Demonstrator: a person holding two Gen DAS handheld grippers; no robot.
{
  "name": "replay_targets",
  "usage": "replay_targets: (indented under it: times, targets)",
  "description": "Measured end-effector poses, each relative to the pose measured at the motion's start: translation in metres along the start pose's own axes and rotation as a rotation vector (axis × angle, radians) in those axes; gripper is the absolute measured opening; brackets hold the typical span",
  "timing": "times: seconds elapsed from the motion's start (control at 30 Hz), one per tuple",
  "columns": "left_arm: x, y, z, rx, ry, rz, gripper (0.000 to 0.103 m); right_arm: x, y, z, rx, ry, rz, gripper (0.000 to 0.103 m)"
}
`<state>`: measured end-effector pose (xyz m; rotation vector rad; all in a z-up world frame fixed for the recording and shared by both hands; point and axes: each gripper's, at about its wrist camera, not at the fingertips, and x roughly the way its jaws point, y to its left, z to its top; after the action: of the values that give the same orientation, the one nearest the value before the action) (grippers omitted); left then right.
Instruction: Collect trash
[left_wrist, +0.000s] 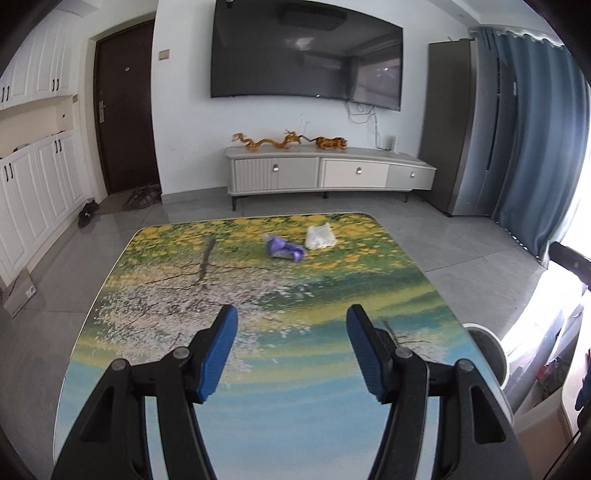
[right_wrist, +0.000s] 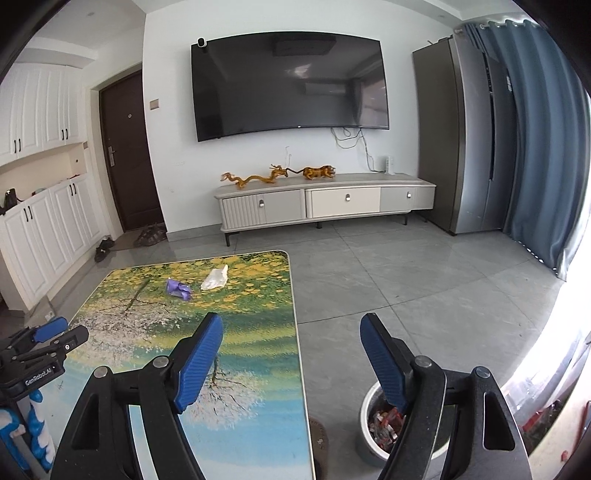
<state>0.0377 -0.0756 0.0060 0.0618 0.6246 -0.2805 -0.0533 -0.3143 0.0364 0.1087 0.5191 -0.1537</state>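
A crumpled purple wrapper and a clear plastic bag lie side by side at the far end of the table with the flower-print top. Both show in the right wrist view too, the wrapper left of the bag. My left gripper is open and empty above the table's near half. My right gripper is open and empty, over the table's right edge. A white bin with trash inside stands on the floor under the right gripper; its rim shows in the left wrist view.
The left gripper's body shows at the right view's left edge. A TV cabinet, wall TV, fridge and blue curtain stand beyond. Shoes lie by the dark door.
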Motion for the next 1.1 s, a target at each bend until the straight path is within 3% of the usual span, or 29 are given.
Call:
replay_targets:
  times: [0.23, 0.7, 0.97, 1.1]
  targets:
    - [0.044, 0.02, 0.01, -0.019, 0.065, 0.027, 0.059, 0.044, 0.01, 0.015, -0.015, 0.025, 0.055, 0.075]
    - [0.186, 0.028, 0.065, -0.075, 0.184, -0.09, 0.059, 0.198, 0.053, 0.039, -0.056, 0.151, 0.248, 0.075]
    - [0.265, 0.032, 0.08, -0.146, 0.264, -0.132, 0.059, 0.271, 0.062, 0.043, -0.028, 0.219, 0.283, 0.075]
    - [0.28, 0.029, 0.078, -0.114, 0.274, -0.124, 0.059, 0.302, 0.069, 0.045, -0.021, 0.242, 0.291, 0.075]
